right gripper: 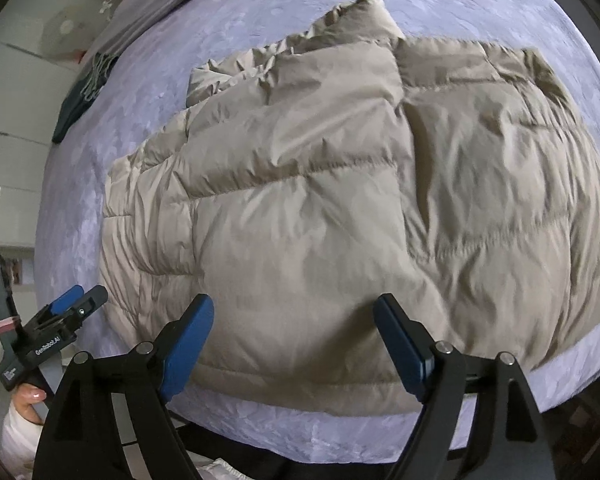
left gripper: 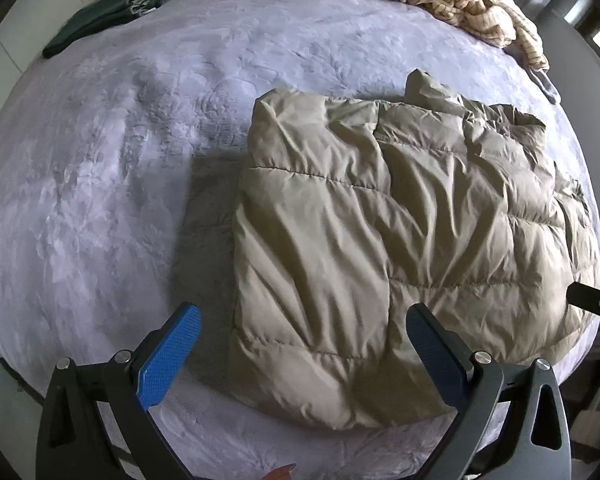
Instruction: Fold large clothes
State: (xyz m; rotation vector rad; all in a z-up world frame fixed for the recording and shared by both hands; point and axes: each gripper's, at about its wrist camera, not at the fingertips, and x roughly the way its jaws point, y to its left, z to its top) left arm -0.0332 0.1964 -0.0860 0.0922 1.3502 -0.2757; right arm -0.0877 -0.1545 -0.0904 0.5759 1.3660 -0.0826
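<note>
Lying folded on the lavender plush bed [left gripper: 112,168], the beige quilted puffer jacket [left gripper: 400,248] nears the bed's front edge. Both the left hand-held gripper [left gripper: 304,354] and right hand-held gripper [right gripper: 294,346] hover open-jawed, empty; bare bedding spreads leftward.

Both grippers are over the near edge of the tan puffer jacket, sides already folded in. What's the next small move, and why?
Probably lower both and pinch the near hem to fold it toward the collar. The left gripper and right gripper are open and empty, and the jacket lies as a long rectangle on the bed, not yet halved.
</note>
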